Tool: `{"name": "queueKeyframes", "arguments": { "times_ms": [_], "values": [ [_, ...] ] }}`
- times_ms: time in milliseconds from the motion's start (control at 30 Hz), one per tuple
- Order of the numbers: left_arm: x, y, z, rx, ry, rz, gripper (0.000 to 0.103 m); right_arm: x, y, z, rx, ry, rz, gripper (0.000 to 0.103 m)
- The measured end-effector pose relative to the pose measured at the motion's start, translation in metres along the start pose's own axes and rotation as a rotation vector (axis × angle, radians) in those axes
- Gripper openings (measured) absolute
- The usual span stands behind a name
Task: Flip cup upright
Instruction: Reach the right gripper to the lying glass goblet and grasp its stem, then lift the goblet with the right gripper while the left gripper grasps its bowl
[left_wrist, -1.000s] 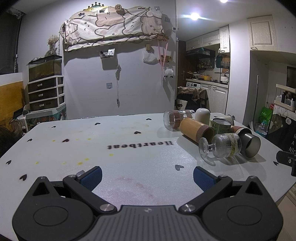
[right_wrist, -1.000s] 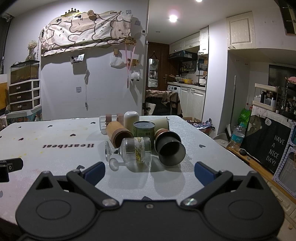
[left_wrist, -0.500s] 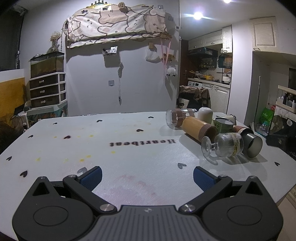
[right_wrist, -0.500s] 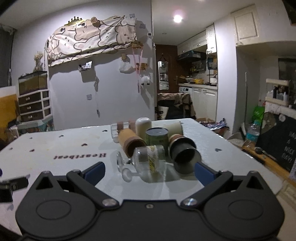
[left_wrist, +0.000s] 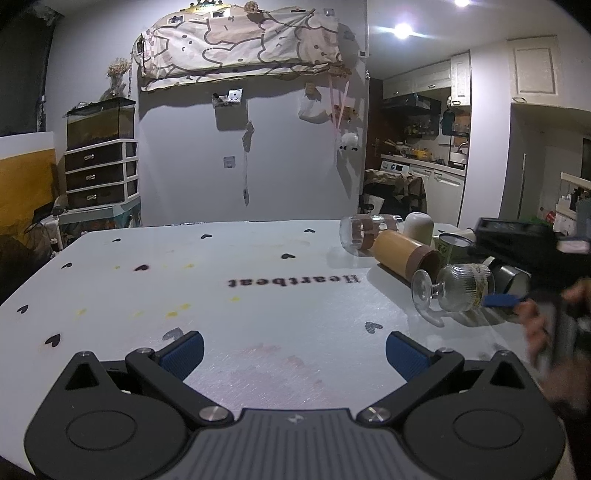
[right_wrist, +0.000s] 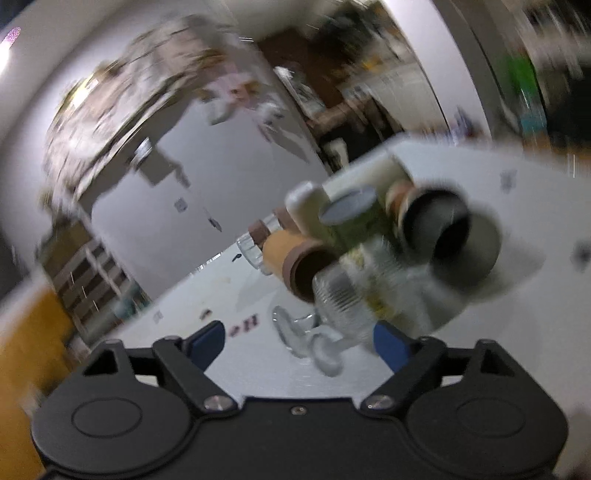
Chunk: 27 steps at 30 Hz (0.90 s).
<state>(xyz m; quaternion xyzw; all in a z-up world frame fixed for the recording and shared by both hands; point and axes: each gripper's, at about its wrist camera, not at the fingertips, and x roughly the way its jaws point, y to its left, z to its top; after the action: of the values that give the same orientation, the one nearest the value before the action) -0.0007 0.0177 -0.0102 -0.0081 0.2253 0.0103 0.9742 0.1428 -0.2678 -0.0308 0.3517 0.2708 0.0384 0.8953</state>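
Observation:
A clear ribbed stemmed glass cup (left_wrist: 456, 290) lies on its side on the white table (left_wrist: 258, 295), foot to the left. In the blurred, rolled right wrist view it (right_wrist: 343, 306) lies just ahead between the blue pads. My right gripper (right_wrist: 299, 341) is open, tilted, its jaws around the cup's stem end; one blue fingertip (left_wrist: 498, 300) shows beside the cup in the left wrist view. My left gripper (left_wrist: 293, 350) is open and empty over the table's near middle, well left of the cup.
Behind the cup lie a tan cylinder (left_wrist: 402, 253), a dark tumbler (left_wrist: 511, 280) and a clear jar (left_wrist: 360, 234); a green can (left_wrist: 452, 245) and a white cup (left_wrist: 417, 229) stand there. The table's right edge is close.
My right gripper has come in fast from the right, rolled sideways, and closed in on the lying glass cup. My left gripper has barely moved.

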Motion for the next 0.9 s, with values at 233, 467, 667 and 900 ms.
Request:
{"name": "queueKeyframes", "arguments": {
  "times_ms": [233, 467, 667, 900],
  "values": [
    [-0.002, 0.011, -0.002, -0.008, 0.005, 0.015, 0.103, 0.061, -0.019, -0.022, 0.416, 0.014, 0.026, 0.071],
    [0.001, 0.023, -0.007, -0.021, 0.024, 0.027, 0.103, 0.091, -0.023, -0.041, 0.607, -0.124, 0.001, 0.061],
    [-0.002, 0.027, -0.007, -0.029, 0.019, 0.032, 0.103, 0.108, -0.031, -0.038, 0.685, -0.115, -0.048, 0.020],
    [-0.002, 0.032, -0.006, -0.044, 0.010, 0.045, 0.103, 0.090, -0.031, -0.040, 0.571, 0.022, 0.013, 0.017]
  ]
}}
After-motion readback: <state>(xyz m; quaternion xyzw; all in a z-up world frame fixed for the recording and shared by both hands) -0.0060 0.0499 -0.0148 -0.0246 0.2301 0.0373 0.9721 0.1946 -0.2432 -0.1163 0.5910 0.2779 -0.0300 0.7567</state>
